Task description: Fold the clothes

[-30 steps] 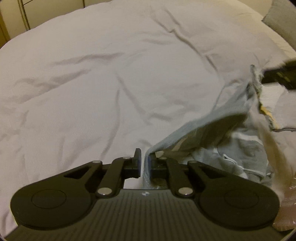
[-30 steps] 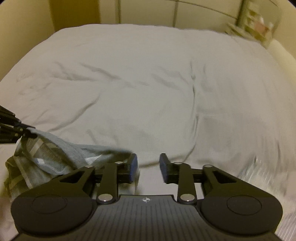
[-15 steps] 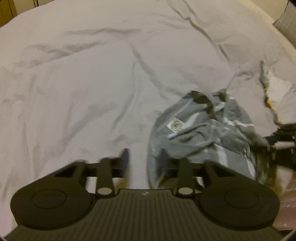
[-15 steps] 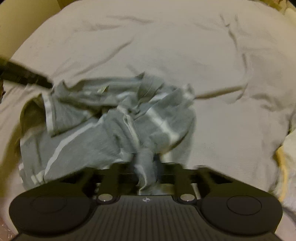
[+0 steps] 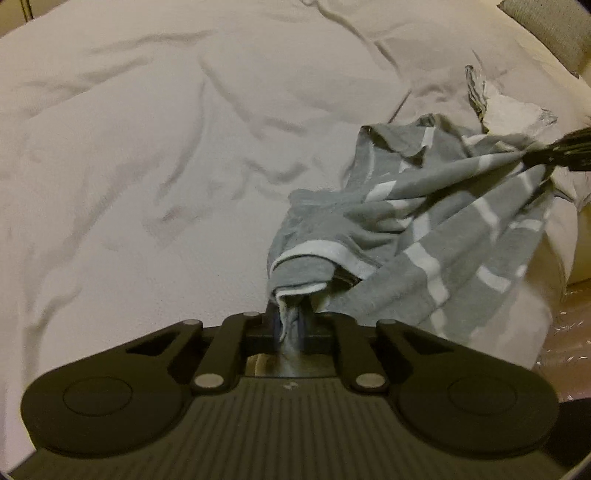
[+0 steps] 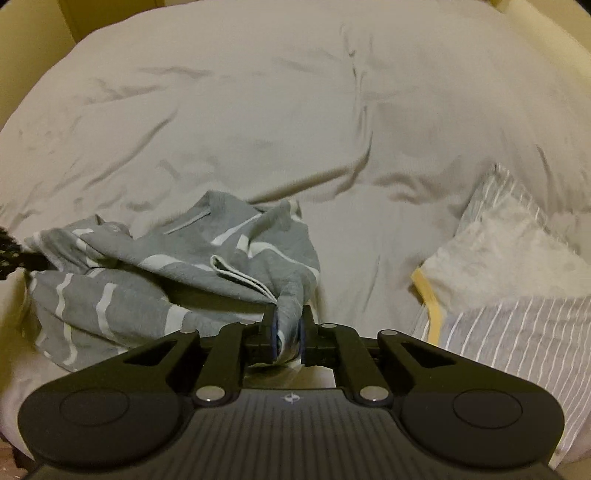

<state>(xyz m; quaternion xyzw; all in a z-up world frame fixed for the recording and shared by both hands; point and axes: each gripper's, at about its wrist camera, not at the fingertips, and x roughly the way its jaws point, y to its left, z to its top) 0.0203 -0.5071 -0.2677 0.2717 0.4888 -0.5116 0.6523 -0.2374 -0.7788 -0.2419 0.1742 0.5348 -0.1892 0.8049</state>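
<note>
Shirt (image 5: 436, 206) stretches sideways, pinched between left hand-held gripper (image 5: 290, 326) and right hand-held gripper (image 6: 286, 334)

A shirt (image 5: 424, 206) is spread between the two grippers, over the near edge of a bed (image 5: 147, 147). One bunched end is pinched in the left gripper (image 5: 290, 326), the opposite end in the right gripper (image 6: 286, 332). To the right of the shirt, folded clothes (image 6: 517, 295) are stacked, apparently on the bed. A pillow (image 5: 554, 33) lies behind, at far right.
</note>
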